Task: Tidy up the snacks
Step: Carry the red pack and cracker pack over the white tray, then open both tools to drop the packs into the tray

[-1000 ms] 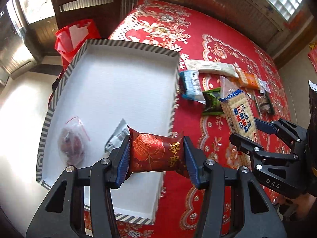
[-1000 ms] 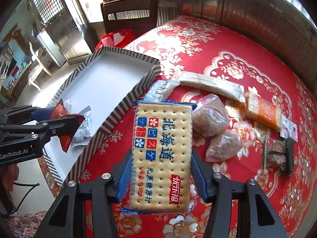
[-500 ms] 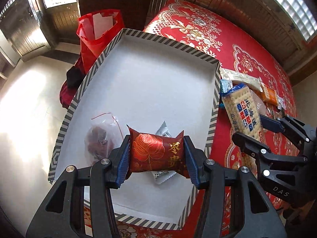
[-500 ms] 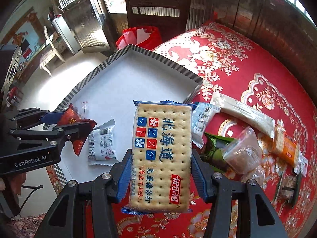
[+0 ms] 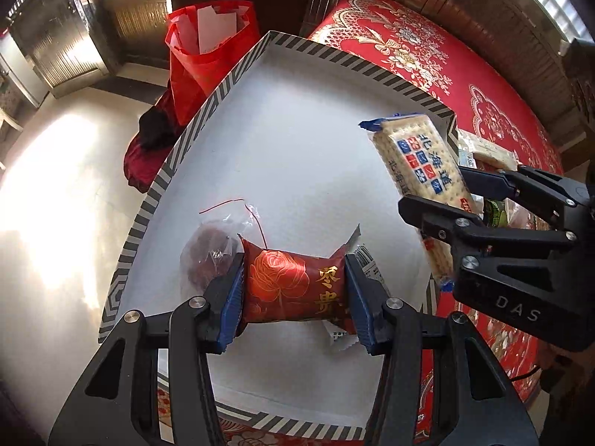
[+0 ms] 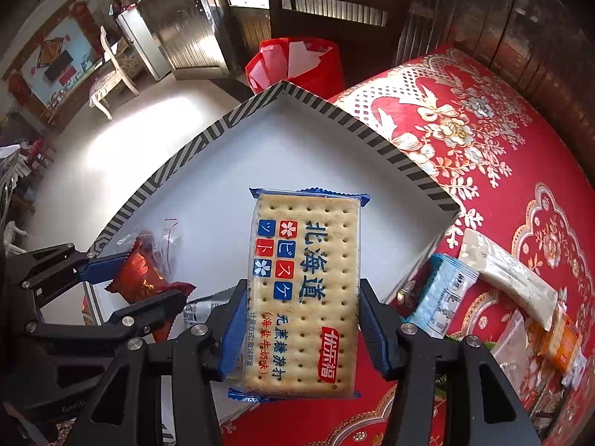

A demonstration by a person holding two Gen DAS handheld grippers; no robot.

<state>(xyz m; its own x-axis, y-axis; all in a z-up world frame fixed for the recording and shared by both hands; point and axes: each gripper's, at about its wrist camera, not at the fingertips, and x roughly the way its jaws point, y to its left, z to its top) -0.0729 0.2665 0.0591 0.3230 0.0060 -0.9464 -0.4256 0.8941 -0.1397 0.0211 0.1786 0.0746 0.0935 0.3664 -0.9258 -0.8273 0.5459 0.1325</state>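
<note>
Over the striped-rim tray (image 5: 208, 119) at the edge of the red-clothed bench (image 6: 502, 141), my left claw (image 5: 293, 290) grips a red rose-print snack pouch (image 5: 290, 286) while my right claw (image 6: 303, 319) clamps a cracker pack (image 6: 303, 290), both held above the tray's white floor. By my reckoning the sorting is at an early stage: only a clear bag of dark dried fruit (image 5: 208, 256) and a small white-wrapped packet (image 5: 366, 260) lie inside. Left on the cloth beside the tray are a pale blue sachet (image 6: 442, 293), a long white bar (image 6: 509, 278), an orange packet (image 6: 561, 338) and more, partly hidden.
</note>
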